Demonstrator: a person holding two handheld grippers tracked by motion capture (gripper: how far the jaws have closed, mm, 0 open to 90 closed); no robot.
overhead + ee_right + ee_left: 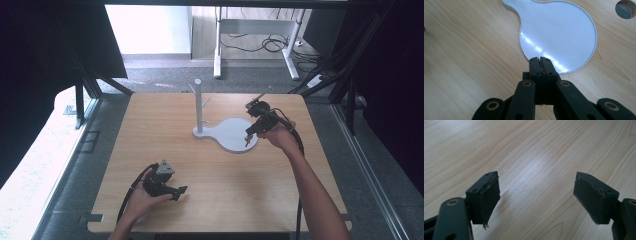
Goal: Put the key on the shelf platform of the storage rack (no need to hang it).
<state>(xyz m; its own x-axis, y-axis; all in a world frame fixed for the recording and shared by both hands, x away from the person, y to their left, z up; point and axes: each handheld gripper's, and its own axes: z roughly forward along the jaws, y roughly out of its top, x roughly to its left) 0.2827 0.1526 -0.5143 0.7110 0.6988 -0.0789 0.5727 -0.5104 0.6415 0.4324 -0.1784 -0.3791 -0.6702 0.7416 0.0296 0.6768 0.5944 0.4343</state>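
Lying under everything, table (165, 210): a pale wooden top, seen from above with bare grain across its near and left parts.
Stand base (235, 134): a flat white plate with a round lobe, laid right of the table's centre; in the right gripper view (564, 32) its glossy round lobe is seen just beyond the fingertips.
Post (198, 105): a white upright rod, set on the narrow left end of the base, with short pegs projecting near its top.
Right gripper (248, 136): held in the right hand at the right edge of the round lobe, pointed down at its rim; whether the plate is touched cannot be told.
Right fingers (535, 65): clenched flat together, nothing seen between them.
Left gripper (181, 192): held low over the near left part of the table, well apart from the stand.
Left fingers (489, 197): released, spread wide over bare wood.
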